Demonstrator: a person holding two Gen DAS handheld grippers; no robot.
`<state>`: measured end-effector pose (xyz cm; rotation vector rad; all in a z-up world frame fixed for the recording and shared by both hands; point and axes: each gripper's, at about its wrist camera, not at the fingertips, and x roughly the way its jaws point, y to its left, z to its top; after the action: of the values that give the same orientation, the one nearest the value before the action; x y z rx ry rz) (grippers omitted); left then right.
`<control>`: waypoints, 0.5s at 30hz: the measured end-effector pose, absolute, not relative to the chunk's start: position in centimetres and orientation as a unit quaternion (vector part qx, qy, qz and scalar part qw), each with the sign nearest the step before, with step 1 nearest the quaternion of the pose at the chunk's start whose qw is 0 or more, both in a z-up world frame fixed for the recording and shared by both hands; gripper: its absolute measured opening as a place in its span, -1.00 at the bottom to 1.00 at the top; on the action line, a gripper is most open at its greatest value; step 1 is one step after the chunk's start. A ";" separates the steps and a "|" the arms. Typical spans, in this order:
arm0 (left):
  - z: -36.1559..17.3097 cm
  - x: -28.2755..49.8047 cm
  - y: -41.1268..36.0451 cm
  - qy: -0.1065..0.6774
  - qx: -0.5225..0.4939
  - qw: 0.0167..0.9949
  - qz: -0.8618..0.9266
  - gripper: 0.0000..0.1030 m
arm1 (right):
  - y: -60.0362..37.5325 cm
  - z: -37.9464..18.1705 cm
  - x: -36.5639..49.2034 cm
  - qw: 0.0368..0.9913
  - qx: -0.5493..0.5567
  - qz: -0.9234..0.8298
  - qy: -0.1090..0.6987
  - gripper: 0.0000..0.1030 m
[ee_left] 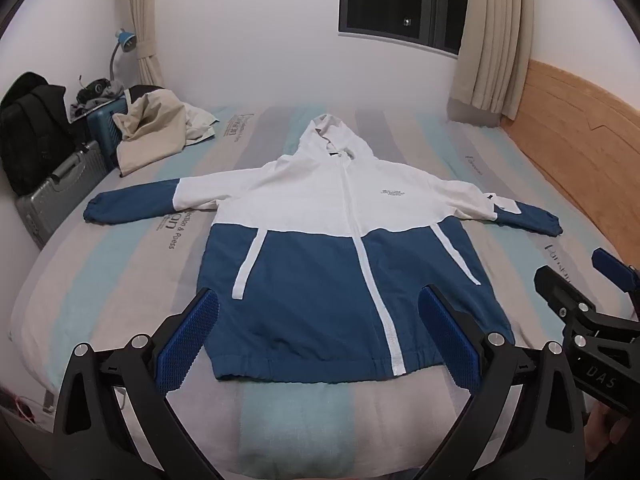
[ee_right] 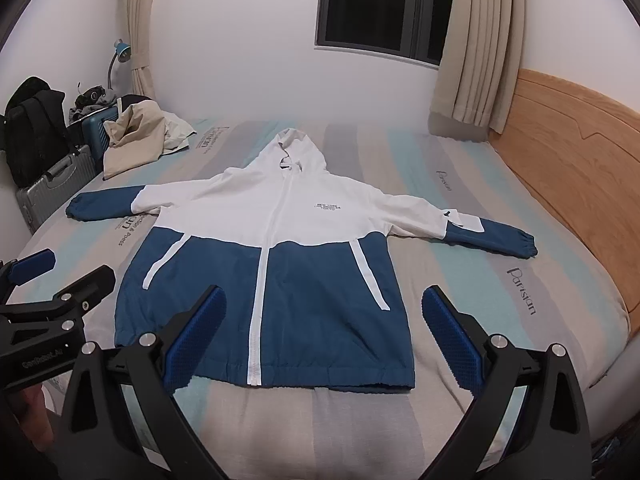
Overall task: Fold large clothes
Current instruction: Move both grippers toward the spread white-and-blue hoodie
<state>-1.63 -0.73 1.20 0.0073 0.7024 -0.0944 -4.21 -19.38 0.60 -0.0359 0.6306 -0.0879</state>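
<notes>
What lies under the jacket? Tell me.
The jacket lies flat on the striped bed cover, which shows all around it. Anything beneath the cloth itself is hidden. Both grippers hover open, touching nothing.

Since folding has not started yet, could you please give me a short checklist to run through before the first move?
1. Blue and white hooded jacket lies flat, front up: ok.
2. Both sleeves spread out: ok.
3. Left gripper open, empty: ok.
4. Right gripper open, empty: ok.
5. Beige crumpled cloth clear of the jacket: ok.
6. Zip fully closed: cannot tell.
</notes>
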 end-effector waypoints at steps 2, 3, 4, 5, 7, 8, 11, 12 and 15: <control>1.2 -1.7 -0.7 0.342 0.004 0.938 -0.046 0.89 | -19.4 0.6 -4.2 0.949 -0.017 -0.043 0.310 0.83; 1.2 -1.8 -0.7 0.342 0.005 0.939 -0.045 0.89 | -19.4 0.6 -4.2 0.949 -0.017 -0.043 0.312 0.84; 1.2 -1.9 -0.8 0.341 0.007 0.939 -0.044 0.89 | -19.4 0.6 -4.2 0.949 -0.018 -0.043 0.312 0.84; 1.2 -2.0 -0.8 0.341 0.008 0.939 -0.043 0.89 | -19.3 0.7 -4.2 0.949 -0.018 -0.043 0.312 0.84; 1.2 -2.0 -0.8 0.340 0.009 0.940 -0.042 0.89 | -19.3 0.7 -4.2 0.949 -0.018 -0.042 0.311 0.84; 1.2 -2.1 -0.9 0.340 0.009 0.940 -0.042 0.89 | -19.3 0.7 -4.2 0.949 -0.018 -0.043 0.312 0.84; 1.3 -2.1 -0.9 0.340 0.010 0.939 -0.043 0.89 | -19.3 0.6 -4.2 0.949 -0.016 -0.043 0.312 0.84; 1.3 -2.1 -0.9 0.340 0.012 0.940 -0.043 0.89 | -19.3 0.7 -4.3 0.949 -0.015 -0.044 0.313 0.84; 1.2 -2.1 -1.0 0.340 0.013 0.940 -0.042 0.89 | -19.2 0.5 -4.4 0.948 -0.013 -0.044 0.313 0.84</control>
<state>-2.13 -1.01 1.20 0.0260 0.6935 -0.0849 -4.42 -19.19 0.50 -0.0274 0.6378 -0.0901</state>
